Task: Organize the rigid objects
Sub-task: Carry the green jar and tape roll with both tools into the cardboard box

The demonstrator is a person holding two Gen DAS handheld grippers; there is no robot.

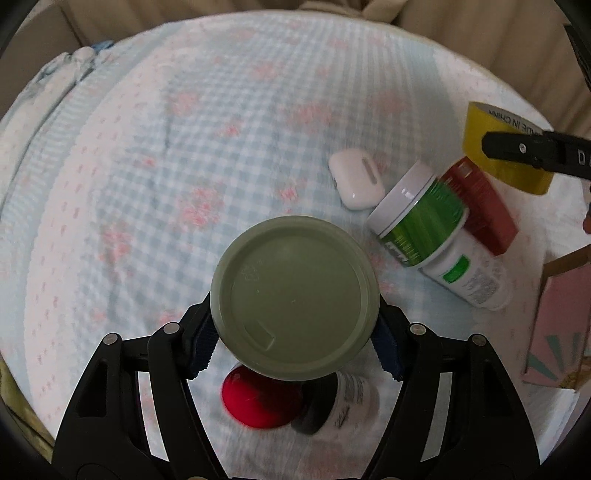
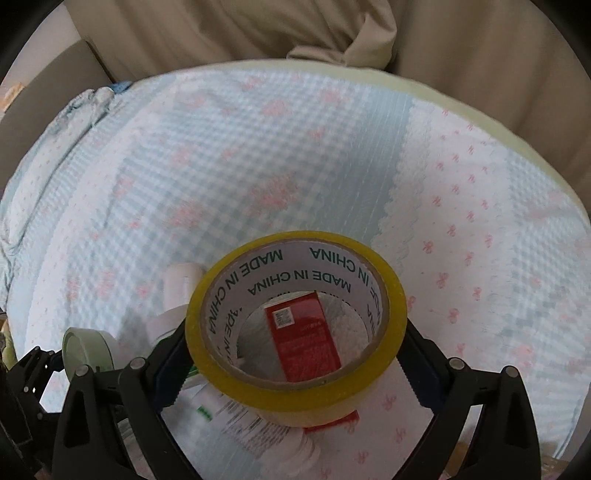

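Only leftward, red ball (image 1: 260, 400).

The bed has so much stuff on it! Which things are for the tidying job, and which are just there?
For the job:
green-lidded jar, held by left gripper
yellow tape roll, held by right gripper
red box
white earbud case
green-label jar
red ball

Just there:
checked bedsheet
beige curtain
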